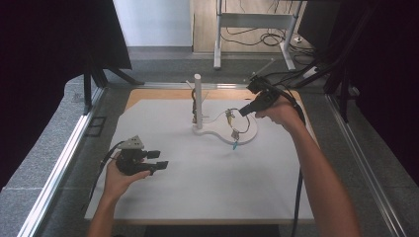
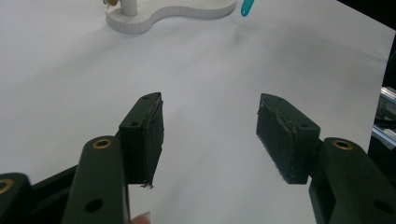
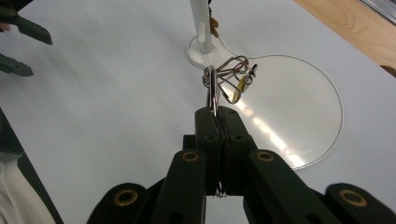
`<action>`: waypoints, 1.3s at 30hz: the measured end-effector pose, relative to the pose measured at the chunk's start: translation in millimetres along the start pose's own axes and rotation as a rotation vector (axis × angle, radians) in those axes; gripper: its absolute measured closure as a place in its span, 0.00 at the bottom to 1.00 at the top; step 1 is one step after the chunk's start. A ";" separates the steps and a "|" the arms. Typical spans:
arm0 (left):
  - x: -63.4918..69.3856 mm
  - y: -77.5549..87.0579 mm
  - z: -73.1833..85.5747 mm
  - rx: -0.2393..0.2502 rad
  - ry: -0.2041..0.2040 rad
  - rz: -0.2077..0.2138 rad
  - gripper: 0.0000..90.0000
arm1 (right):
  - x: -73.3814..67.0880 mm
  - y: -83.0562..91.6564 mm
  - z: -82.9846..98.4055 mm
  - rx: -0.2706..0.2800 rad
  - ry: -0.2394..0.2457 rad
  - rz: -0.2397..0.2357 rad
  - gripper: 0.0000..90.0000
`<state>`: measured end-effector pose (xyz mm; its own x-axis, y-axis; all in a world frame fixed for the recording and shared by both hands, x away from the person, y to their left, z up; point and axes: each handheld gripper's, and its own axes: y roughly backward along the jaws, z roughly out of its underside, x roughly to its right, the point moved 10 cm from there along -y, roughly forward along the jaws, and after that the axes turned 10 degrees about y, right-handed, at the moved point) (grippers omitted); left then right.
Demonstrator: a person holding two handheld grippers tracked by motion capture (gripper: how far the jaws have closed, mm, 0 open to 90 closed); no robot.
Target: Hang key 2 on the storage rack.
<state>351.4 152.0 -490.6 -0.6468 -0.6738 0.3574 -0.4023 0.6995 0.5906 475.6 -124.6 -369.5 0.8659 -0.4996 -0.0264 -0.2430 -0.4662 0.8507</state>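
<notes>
A white stand has an upright post on a flat curved base. My right gripper hovers over the base, shut on a metal key ring. A bunch of keys and wire loops dangles from the ring, and a teal tag hangs low by the base's front edge. The same tag shows at the top of the left gripper view. My left gripper rests low over the white board at the left, open, with nothing between its pads.
The white board covers a wooden tabletop framed by metal rails. Cables trail from both grippers. Behind the table stand a metal frame and floor cables. Black curtains hang at both sides.
</notes>
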 end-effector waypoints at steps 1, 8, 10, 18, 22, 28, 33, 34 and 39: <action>0.0 0.0 -0.1 0.000 0.000 0.000 0.47 | 0.4 0.4 -2.4 0.002 0.003 0.000 0.97; 0.6 1.4 -0.8 0.003 0.003 0.006 0.47 | 3.8 0.9 -11.9 0.004 -0.012 -0.006 0.97; 0.3 2.0 -1.2 0.007 0.002 0.006 0.47 | 5.1 0.0 -13.2 0.002 -0.017 -0.008 0.97; 0.8 1.2 -1.0 0.004 0.002 0.008 0.47 | 11.9 -1.7 -22.5 0.021 -0.026 -0.009 0.97; 0.5 1.4 -1.2 0.004 0.002 0.009 0.47 | 15.0 -1.2 -26.2 0.030 -0.035 -0.008 0.97; 0.3 1.6 -1.0 0.001 -0.003 0.010 0.47 | 20.9 0.0 -32.0 0.037 -0.049 -0.008 0.97; 0.1 2.1 -1.3 0.003 -0.003 0.010 0.47 | 25.8 -1.6 -35.3 0.030 -0.058 -0.002 0.97; 0.1 2.1 -1.3 0.002 -0.004 0.010 0.47 | 26.7 -2.5 -35.7 0.027 -0.059 -0.002 0.97; -0.2 2.5 -1.5 0.002 -0.004 0.011 0.47 | 30.7 -4.2 -39.6 0.039 -0.070 -0.003 0.97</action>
<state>351.5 153.6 -488.1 -0.6538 -0.6651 0.3608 -0.3968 0.7074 0.5849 520.5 -109.1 -353.1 0.8345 -0.5470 -0.0671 -0.2583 -0.4957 0.8292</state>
